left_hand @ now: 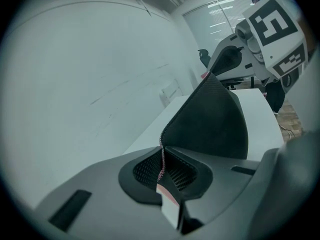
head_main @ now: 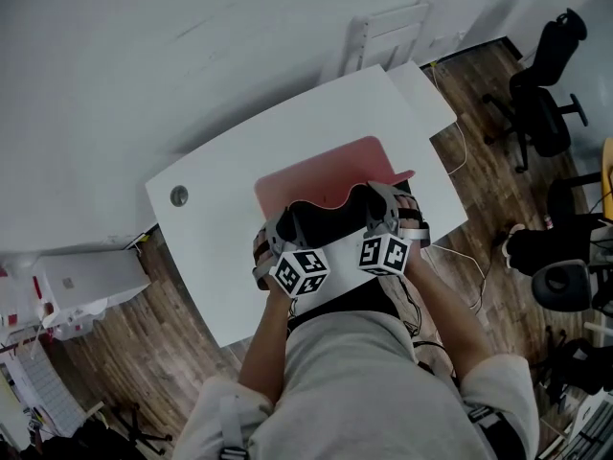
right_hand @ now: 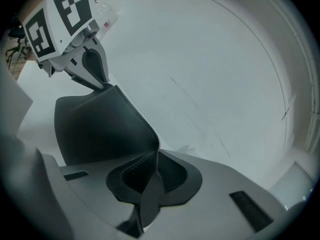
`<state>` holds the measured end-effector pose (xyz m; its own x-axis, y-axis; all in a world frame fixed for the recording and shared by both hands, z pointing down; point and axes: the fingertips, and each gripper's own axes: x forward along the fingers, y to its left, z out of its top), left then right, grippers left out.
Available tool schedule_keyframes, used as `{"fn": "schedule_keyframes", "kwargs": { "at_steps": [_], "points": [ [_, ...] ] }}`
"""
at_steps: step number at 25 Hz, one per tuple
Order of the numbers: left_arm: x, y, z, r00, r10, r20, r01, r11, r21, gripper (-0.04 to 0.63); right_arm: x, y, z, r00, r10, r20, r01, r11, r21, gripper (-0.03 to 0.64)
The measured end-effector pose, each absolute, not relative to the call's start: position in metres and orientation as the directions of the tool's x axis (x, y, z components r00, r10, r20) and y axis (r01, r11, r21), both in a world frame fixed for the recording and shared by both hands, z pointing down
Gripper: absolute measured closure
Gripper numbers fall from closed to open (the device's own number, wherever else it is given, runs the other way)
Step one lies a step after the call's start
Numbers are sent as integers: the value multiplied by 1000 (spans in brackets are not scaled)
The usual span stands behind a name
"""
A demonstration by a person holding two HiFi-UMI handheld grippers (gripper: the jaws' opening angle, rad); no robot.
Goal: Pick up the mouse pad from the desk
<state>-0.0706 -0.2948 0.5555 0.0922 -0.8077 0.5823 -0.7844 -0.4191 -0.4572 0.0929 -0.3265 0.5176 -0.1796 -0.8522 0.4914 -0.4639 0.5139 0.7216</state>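
The left part of the desk (head_main: 206,247) is bare; only a round cable hole (head_main: 179,195) sits near its far left corner, so a hand can pass there freely. On the right, only a narrow strip of desk lies between the mouse pad (head_main: 330,171) and the edge, and a cable (head_main: 462,156) hangs beside it. The near edge of the pad is raised between the left gripper (head_main: 285,217) and the right gripper (head_main: 375,197), each clamped on it, so the gap between them is blocked. The wall (head_main: 192,56) and a white frame (head_main: 388,32) stand close behind the desk. An office chair (head_main: 541,94) stands well apart on the right.
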Motion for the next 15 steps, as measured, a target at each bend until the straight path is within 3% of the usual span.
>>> {"fn": "schedule_keyframes", "kwargs": {
  "at_steps": [15],
  "points": [
    [-76, -328, 521, 42, -853, 520, -824, -324, -465, 568, 78, -355, 485, -253, -851, 460, -459, 524, 717, 563]
  ]
}}
